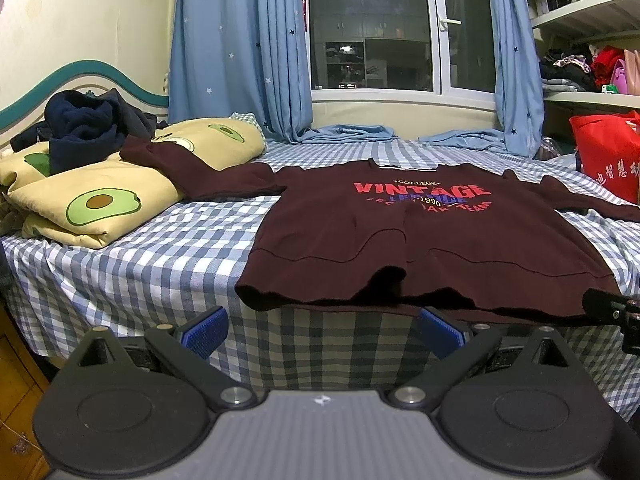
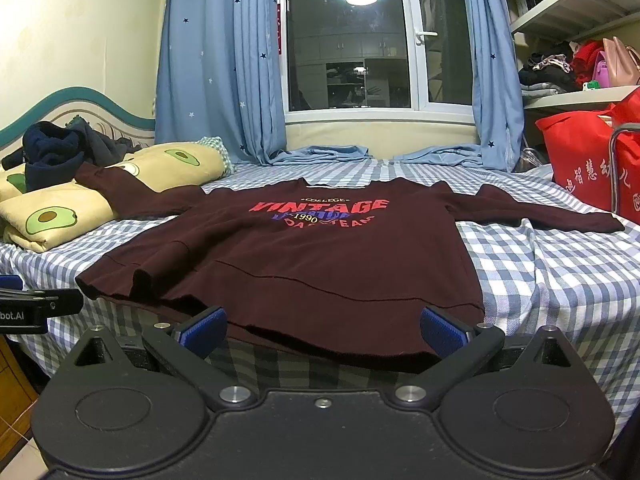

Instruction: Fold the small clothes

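Maroon sweatshirt lies spread flat, print side up, on the blue-and-white checked bedsheet, its hem draping just over the near edge of the bed. One sleeve runs out onto the avocado-print quilt, where a dark navy garment sits bundled on top; the other sleeve stretches toward the red bag. Left gripper hangs in front of the hem's left part, blue pads spread wide, nothing between them. Right gripper faces the hem's right part, likewise splayed and gripping nothing, its pads level with the cloth's lower edge. Blue star curtains frame the dark window behind.
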Motion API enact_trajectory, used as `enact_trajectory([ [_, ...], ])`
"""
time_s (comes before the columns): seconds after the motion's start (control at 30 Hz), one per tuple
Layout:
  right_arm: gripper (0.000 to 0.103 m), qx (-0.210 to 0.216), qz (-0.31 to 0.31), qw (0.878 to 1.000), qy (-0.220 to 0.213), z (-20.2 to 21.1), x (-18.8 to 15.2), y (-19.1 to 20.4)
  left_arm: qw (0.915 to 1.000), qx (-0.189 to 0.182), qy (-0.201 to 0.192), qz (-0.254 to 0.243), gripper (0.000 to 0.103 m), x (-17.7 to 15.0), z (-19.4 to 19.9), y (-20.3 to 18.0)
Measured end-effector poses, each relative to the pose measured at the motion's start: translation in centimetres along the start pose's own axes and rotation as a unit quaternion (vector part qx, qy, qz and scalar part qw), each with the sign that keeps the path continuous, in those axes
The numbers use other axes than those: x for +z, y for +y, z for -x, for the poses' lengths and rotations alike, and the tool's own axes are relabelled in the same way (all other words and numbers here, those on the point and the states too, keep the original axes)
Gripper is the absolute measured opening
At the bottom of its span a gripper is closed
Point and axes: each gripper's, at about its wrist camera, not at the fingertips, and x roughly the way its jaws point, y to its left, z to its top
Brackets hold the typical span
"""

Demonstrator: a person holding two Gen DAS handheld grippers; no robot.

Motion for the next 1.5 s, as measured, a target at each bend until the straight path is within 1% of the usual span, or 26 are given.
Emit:
enact_trajectory([
  [0.8, 0.103, -0.001, 0.001, 1.0, -0.002, 0.1, 0.1, 0.0, 1.0, 0.004, -0.002, 0.001, 0.102, 0.4, 0.1, 0.3],
  [1.07, 0.103, -0.013, -0.006, 1.0, 0.003, 0.1, 0.4, -0.2, 0.9999, 0.005, -0.001, -0.009, 0.102, 0.8, 0.0, 0.0],
  [1.2, 0.103, -0.022, -0.012, 1.0, 0.016, -0.1, 1.0, -0.4, 0.9998, 0.008, 0.013, -0.015, 0.102, 1.3, -0.6, -0.5],
  [1.33, 0.103, -0.034, -0.023, 0.999, 0.03, -0.5, 2.2, -1.0, 0.9981, 0.029, 0.037, -0.04, 0.102, 2.2, -1.6, -1.7],
  [1.5, 0.103, -0.062, -0.024, 0.997, 0.03, -1.0, 4.4, -2.2, 0.9983, 0.011, 0.038, -0.043, 0.102, 4.2, -2.1, -3.0],
])
